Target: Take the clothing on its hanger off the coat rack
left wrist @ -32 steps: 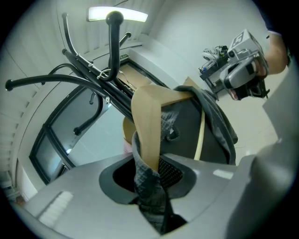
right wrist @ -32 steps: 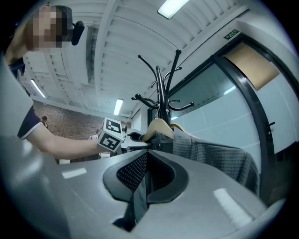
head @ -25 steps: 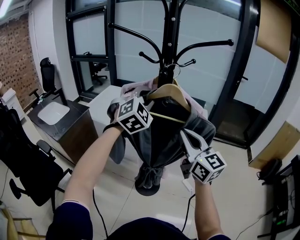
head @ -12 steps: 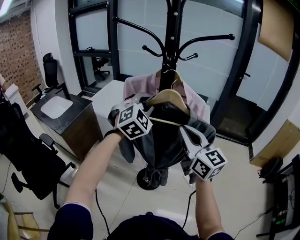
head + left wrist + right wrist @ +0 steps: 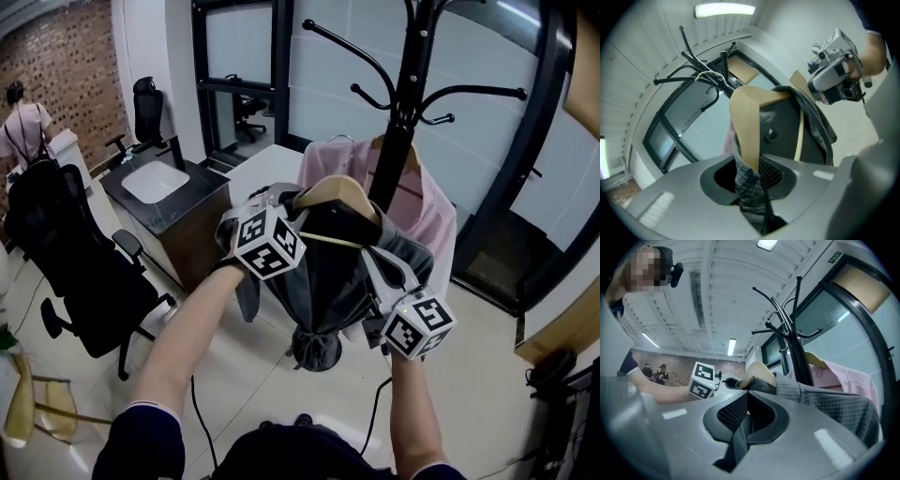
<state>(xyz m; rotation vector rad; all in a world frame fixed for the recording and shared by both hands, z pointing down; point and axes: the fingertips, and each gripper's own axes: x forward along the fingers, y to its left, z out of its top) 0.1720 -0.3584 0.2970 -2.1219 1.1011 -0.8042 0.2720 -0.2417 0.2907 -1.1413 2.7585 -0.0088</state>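
Several office chairs [image 5: 89, 272], head view only

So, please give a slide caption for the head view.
Left gripper and right gripper grip the dark grey garment on its wooden hanger near the black metal coat rack.

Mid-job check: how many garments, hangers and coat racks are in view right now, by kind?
Garments: 2 (grey garment, pink shirt)
Hangers: 2 (grey garment's hanger, pink shirt's hanger)
Coat rack: 1
Total: 5
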